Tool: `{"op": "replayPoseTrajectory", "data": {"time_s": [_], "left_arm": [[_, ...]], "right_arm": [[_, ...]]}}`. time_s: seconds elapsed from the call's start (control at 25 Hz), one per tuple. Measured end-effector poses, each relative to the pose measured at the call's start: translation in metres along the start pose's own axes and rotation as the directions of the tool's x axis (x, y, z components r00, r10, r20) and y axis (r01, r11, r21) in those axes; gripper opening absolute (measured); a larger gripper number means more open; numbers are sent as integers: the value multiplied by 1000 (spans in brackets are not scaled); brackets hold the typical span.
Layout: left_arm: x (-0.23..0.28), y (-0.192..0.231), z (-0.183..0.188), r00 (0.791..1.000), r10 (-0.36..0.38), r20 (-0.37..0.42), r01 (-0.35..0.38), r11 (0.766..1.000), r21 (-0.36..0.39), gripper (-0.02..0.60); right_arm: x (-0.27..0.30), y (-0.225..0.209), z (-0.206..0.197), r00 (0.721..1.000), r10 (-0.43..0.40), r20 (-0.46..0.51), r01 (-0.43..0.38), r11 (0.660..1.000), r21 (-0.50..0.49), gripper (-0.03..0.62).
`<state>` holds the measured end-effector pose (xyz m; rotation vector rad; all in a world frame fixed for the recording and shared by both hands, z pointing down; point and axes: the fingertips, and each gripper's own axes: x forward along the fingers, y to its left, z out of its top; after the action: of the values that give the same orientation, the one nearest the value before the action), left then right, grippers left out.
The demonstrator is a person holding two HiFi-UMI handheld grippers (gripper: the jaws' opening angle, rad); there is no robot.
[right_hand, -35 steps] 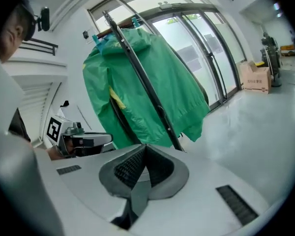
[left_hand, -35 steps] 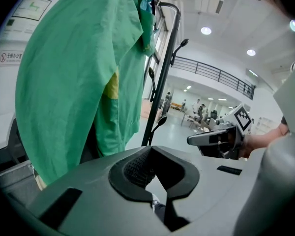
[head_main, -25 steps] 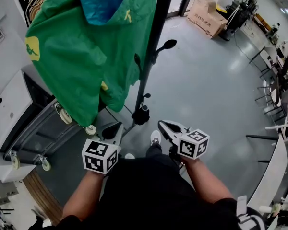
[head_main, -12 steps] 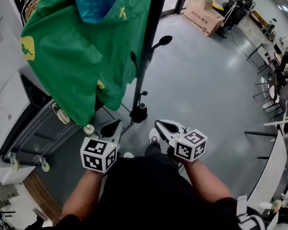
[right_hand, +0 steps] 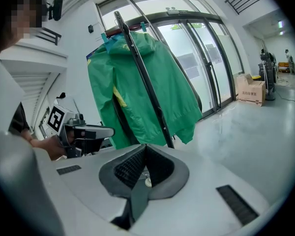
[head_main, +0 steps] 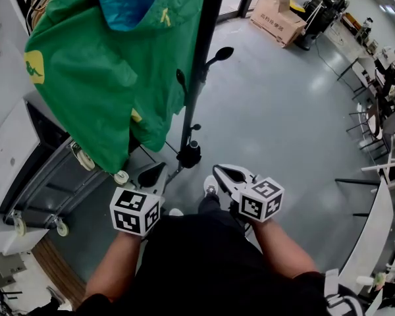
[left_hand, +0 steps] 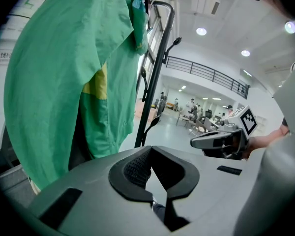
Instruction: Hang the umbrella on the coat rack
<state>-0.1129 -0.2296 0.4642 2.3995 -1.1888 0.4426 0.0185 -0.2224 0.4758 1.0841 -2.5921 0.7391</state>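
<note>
A black coat rack pole [head_main: 201,64] stands in front of me with short hooks [head_main: 220,53] on it. A green jacket [head_main: 112,71] with a blue hood hangs on its left side. I see no umbrella in any view. My left gripper [head_main: 153,175] is held low near the rack's foot, shut with nothing between its jaws. My right gripper [head_main: 224,172] is beside it, also shut and empty. The left gripper view shows the pole [left_hand: 155,82], the jacket [left_hand: 64,82] and the right gripper [left_hand: 206,141]. The right gripper view shows the pole [right_hand: 147,92] and the left gripper [right_hand: 101,132].
A grey cart on castors [head_main: 59,183] stands left of the rack, under the jacket. A cardboard box [head_main: 276,18] lies on the grey floor far ahead. Desks and chairs [head_main: 382,124] line the right side. Glass doors [right_hand: 211,68] are behind the rack.
The head view has shifted slightly, so the rack sits a little further left. Both grippers stay in place, shut.
</note>
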Motion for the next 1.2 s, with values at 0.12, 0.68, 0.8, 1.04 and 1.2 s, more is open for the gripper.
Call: {"op": "replayPoseTrajectory", "data": {"time_s": [0.12,0.68,0.8,1.04,1.2], "left_arm": [[0,-1,0,1000,0,2,0,1000,1,15],[-2,-3,3,1000,0,15,0,1000,4,15],[-1,-5,3,1000,-1,15,1,1000,8,15],[-3,-4,2,1000,-6,12,6,1000,8,15],[-1,-6,3,1000,-10,16,10,1000,12,15]], "right_arm": [[0,0,-2,1000,1,-2,-1,1000,-1,11],[2,1,-3,1000,9,-12,-9,1000,-14,11],[0,1,-4,1000,9,-14,-9,1000,-17,11],[1,3,-5,1000,7,-19,-7,1000,-21,11],[0,2,-5,1000,8,-21,-9,1000,-27,11]]}}
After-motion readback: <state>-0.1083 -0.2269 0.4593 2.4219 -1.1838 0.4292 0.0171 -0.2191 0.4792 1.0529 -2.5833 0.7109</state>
